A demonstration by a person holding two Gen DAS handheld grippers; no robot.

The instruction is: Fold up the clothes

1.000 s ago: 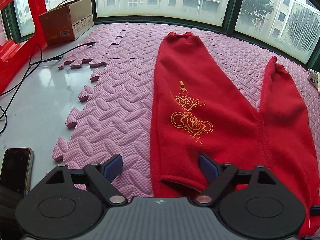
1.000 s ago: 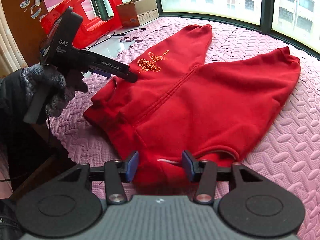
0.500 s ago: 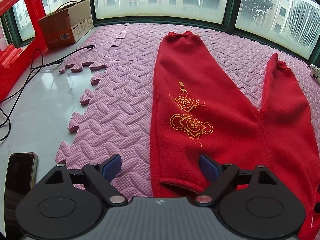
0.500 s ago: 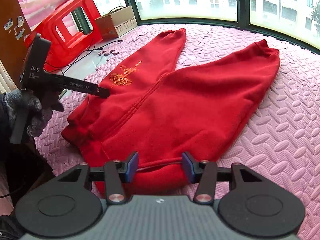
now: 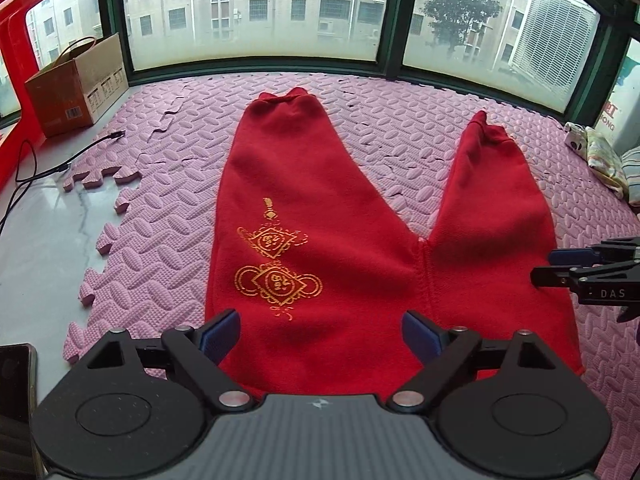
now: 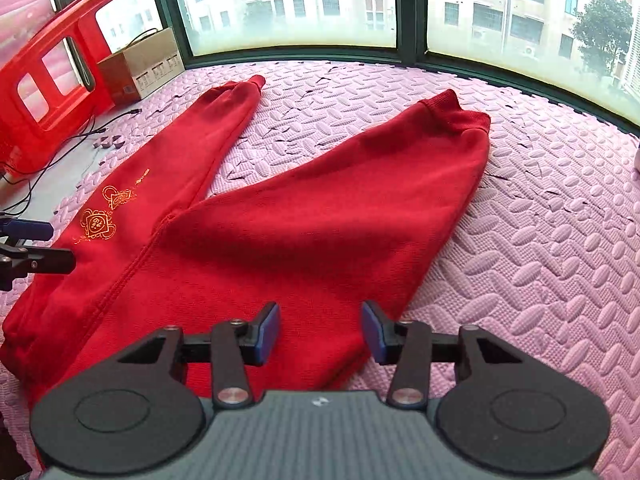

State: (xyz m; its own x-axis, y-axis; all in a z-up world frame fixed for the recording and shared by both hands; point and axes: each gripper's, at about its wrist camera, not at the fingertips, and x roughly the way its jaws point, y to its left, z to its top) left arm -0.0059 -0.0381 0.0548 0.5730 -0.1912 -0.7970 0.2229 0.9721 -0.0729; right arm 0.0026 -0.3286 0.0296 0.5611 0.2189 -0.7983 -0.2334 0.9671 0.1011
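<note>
A pair of red trousers (image 5: 340,248) with a gold emblem (image 5: 276,280) lies flat on the pink foam mat (image 5: 160,240), legs spread in a V toward the window. My left gripper (image 5: 320,330) hovers wide open over the waist end, near the emblem, gripping nothing. My right gripper (image 6: 321,322) hangs over the waist end of the plain leg of the trousers (image 6: 300,232). Its jaws are closing, with red cloth below the gap and the pads not pressing on it. Each gripper shows in the other's view: the right gripper (image 5: 554,266), the left gripper (image 6: 52,246).
A cardboard box (image 5: 80,80) and a red plastic stool (image 6: 48,80) stand at the far left by the window. Black cables (image 5: 40,168) run over bare white floor (image 5: 40,240). A phone (image 5: 14,380) lies near left. Bundled cloth (image 5: 604,156) sits at the far right.
Both grippers have shifted right along the waist end, the right one much farther, from the middle of the waist to the plain leg's side. The trousers have not moved.
</note>
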